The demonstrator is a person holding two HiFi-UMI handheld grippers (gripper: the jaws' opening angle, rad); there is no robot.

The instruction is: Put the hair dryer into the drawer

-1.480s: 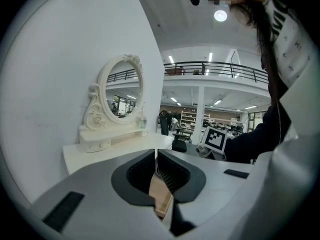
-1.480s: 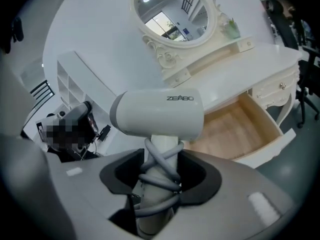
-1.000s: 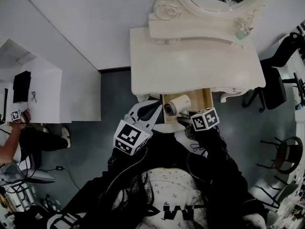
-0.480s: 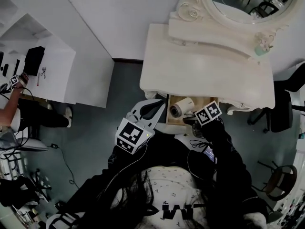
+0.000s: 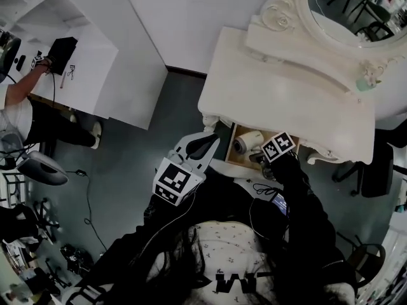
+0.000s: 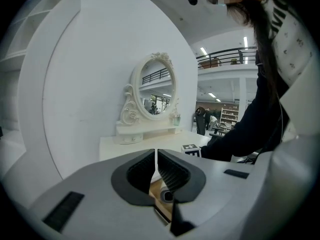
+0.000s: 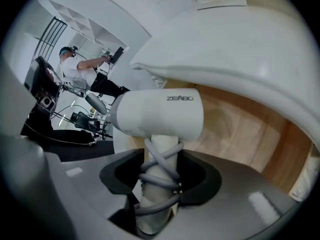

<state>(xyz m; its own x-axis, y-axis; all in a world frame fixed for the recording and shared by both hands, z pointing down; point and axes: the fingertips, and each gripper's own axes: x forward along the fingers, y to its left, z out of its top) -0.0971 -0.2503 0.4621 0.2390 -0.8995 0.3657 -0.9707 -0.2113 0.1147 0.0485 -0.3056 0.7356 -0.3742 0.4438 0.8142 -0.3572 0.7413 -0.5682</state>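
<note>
Since the earlier frame the right gripper (image 5: 259,155) has sunk with the hair dryer (image 7: 157,113) into the open drawer (image 7: 240,129); its jaws clamp the cord-wrapped handle. Better to lower until the body rests on wood, then release. The left gripper (image 6: 156,171) has its jaws together, empty. The drawer's floor under the dryer is hidden.

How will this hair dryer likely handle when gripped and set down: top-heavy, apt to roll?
The right claw grips the hair dryer by its handle, bulky barrel beyond it, so it is probably top-heavy. Its round barrel may roll in the drawer. The cord wrapped round the handle likely curbs slipping.
</note>
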